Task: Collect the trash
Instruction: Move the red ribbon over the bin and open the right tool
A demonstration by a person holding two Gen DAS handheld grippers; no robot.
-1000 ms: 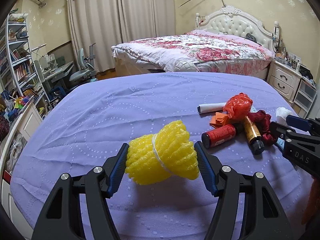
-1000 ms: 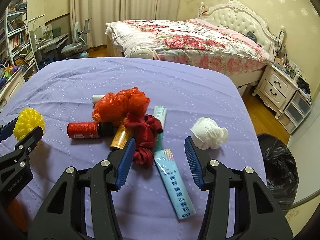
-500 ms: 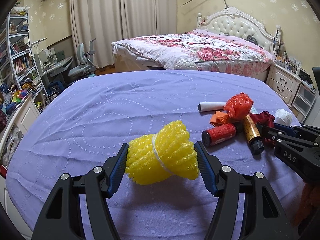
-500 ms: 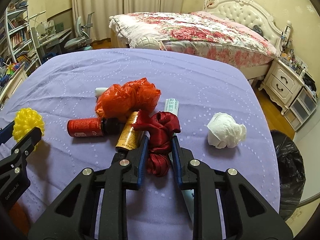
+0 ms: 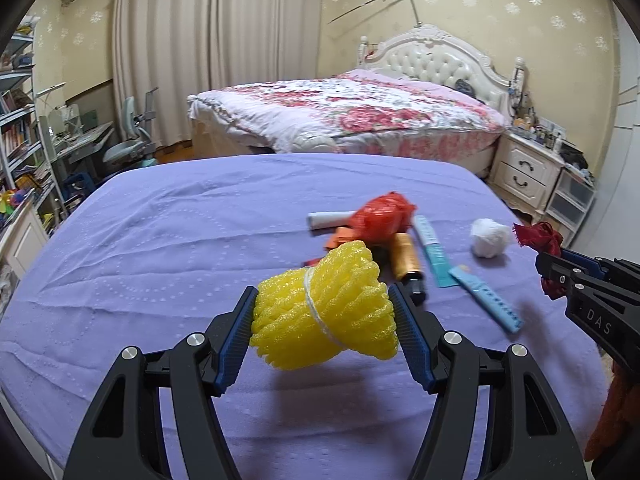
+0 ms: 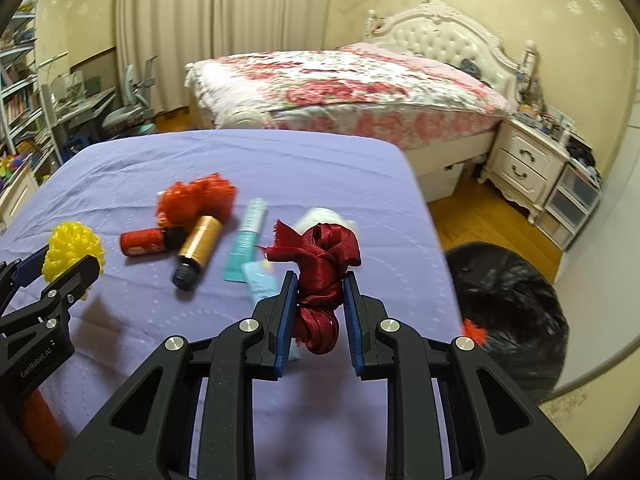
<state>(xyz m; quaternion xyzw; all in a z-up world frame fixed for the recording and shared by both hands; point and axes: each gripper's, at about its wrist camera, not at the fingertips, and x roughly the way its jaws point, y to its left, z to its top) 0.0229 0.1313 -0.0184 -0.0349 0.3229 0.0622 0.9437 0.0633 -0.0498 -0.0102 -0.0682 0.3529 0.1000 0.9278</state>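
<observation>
At the far left, the left gripper [image 5: 322,330] squeezes a yellow foam-net bundle tied with a white band [image 5: 324,312] between its blue-padded fingers [image 5: 236,336], holding it raised above the purple dotted tablecloth [image 5: 160,248]. To the right of it, a heap of trash lies on the cloth: a small red bottle with a black cap [image 6: 146,242], a crumpled orange-red plastic bag [image 6: 196,200] behind it, a gold cylindrical bottle with a dark cap [image 6: 198,246] lying on its side, then a teal and light-blue tube-shaped package [image 6: 248,240]. Further right, the right gripper [image 6: 318,312] has its fingers clamped on a knotted dark red satin ribbon [image 6: 320,276], lifted clear of the cloth, with a crumpled white paper ball [image 5: 490,238] partly hidden behind it in the right wrist view. Beyond the table's right edge, on the floor, stands an open black trash bag [image 6: 508,300].
</observation>
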